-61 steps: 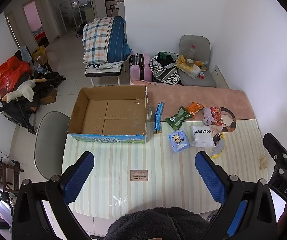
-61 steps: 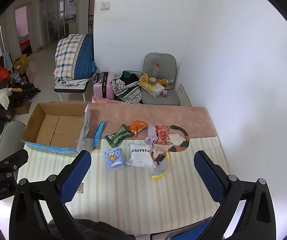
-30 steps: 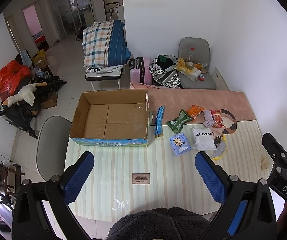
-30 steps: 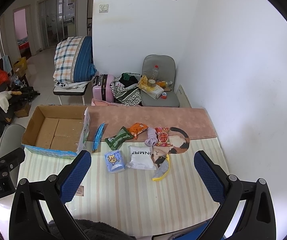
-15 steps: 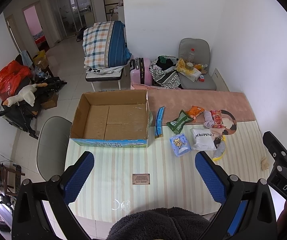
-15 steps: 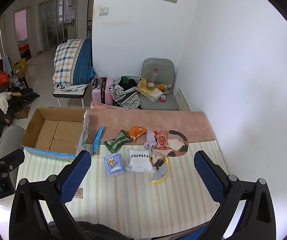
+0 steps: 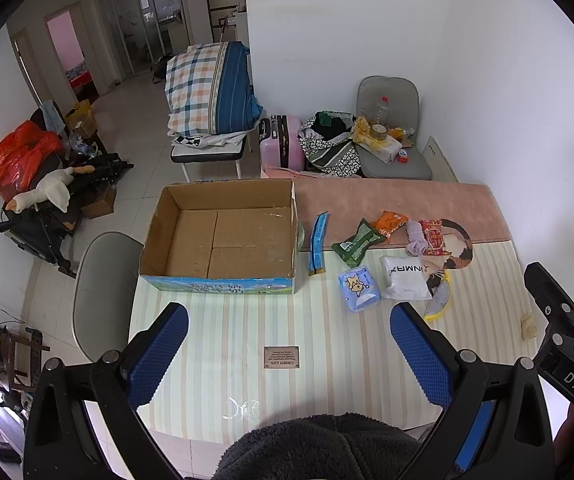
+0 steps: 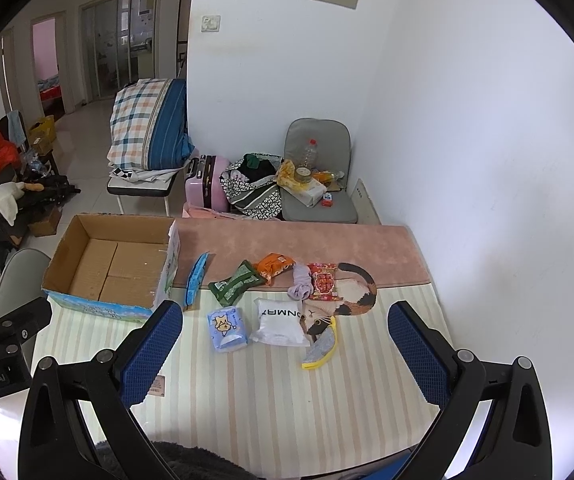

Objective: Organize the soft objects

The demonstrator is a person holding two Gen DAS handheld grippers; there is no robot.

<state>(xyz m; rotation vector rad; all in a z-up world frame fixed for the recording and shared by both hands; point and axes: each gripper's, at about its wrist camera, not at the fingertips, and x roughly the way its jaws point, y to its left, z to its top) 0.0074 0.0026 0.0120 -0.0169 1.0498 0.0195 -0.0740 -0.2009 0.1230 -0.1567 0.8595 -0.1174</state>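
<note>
An open cardboard box (image 7: 223, 236) (image 8: 115, 264) stands empty on the striped table (image 7: 327, 344). To its right lie several soft packs: a long blue pack (image 7: 318, 238) (image 8: 195, 280), a green pouch (image 7: 357, 242) (image 8: 235, 284), an orange pouch (image 7: 391, 220) (image 8: 274, 264), a lilac cloth roll (image 7: 415, 237) (image 8: 301, 282), a red packet (image 7: 433, 236) (image 8: 324, 281), a blue tissue pack (image 7: 359, 288) (image 8: 227, 328), a white pack (image 7: 403, 278) (image 8: 281, 322) and a yellow-edged piece (image 7: 439, 300) (image 8: 321, 346). My left gripper (image 7: 289, 354) and right gripper (image 8: 285, 352) hover open above the table's near side, holding nothing.
A pink mat (image 7: 399, 202) covers the table's far strip, with a cat-shaped mat (image 8: 351, 296) beside the packs. A grey chair (image 7: 99, 284) stands left of the table. Behind are a loaded chair (image 7: 391, 140), a pink suitcase (image 7: 281, 140) and a bench with folded bedding (image 7: 211, 92). A white wall runs along the right.
Both grippers have drawn slightly back and up, so the table and its objects look a little farther away. Nothing on the table has moved.
</note>
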